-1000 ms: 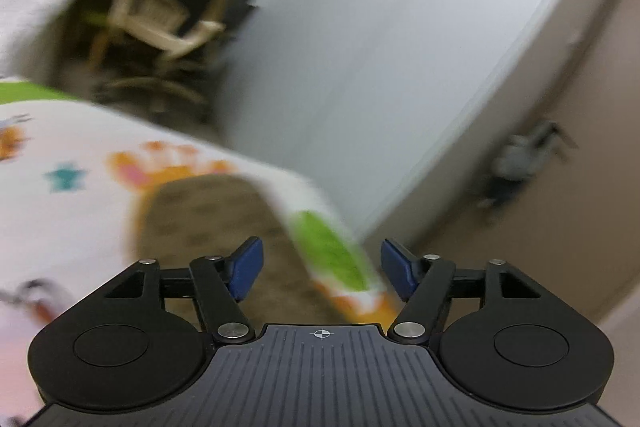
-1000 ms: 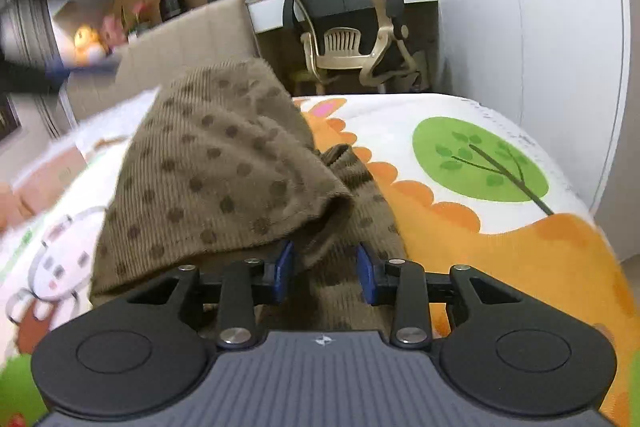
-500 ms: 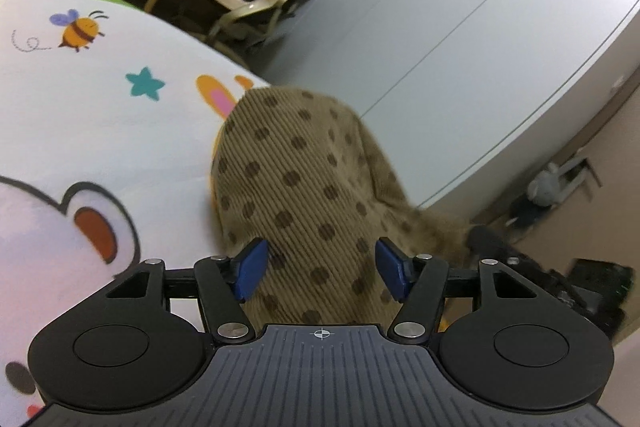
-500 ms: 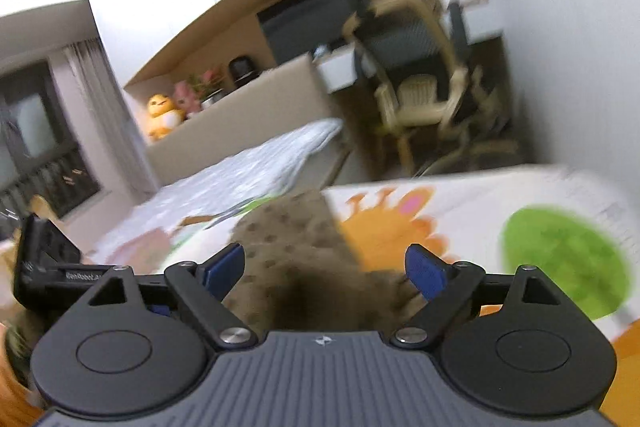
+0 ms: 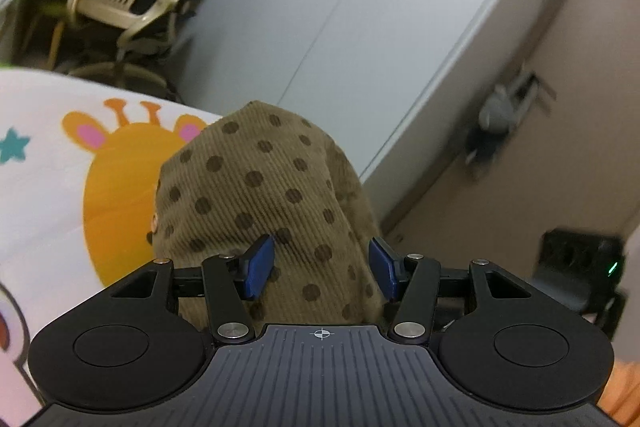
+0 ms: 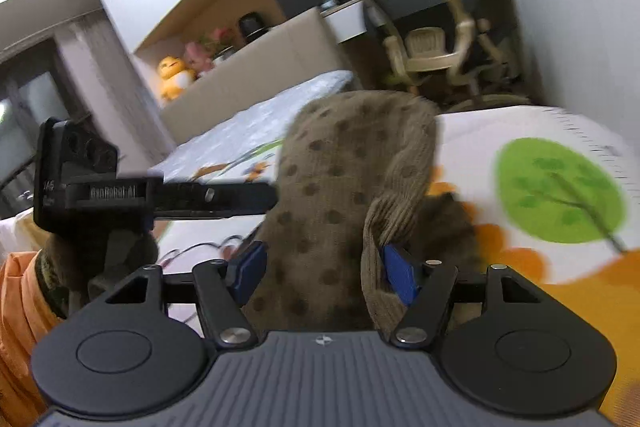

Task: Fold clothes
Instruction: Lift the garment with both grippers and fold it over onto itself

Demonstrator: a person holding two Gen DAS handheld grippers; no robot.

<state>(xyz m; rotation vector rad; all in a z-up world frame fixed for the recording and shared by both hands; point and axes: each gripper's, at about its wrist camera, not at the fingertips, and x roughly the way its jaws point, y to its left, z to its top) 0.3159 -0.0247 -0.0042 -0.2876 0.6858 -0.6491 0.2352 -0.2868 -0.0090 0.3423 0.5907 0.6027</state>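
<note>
A brown corduroy garment with dark dots (image 5: 260, 195) lies bunched on a cartoon-print bed sheet (image 5: 44, 155). My left gripper (image 5: 322, 269) is open, its blue pads apart on either side of the cloth. In the right wrist view the same garment (image 6: 344, 187) rises in a hump between the blue pads of my right gripper (image 6: 322, 275), which is open too; a fold of cloth rests against its right pad. The left gripper (image 6: 152, 197) shows there from the side, reaching to the cloth's left edge.
The sheet has a giraffe print (image 5: 116, 171) and a green tree print (image 6: 560, 191). A beige office chair (image 6: 432, 39) and a desk stand past the bed's far end. A white wardrobe wall (image 5: 320, 7) runs along the right. An orange sleeve (image 6: 20, 307) is at lower left.
The left gripper has swung over the garment, which now sits between its pads. The right gripper opened from near shut, lifted, then came back down onto the cloth.
</note>
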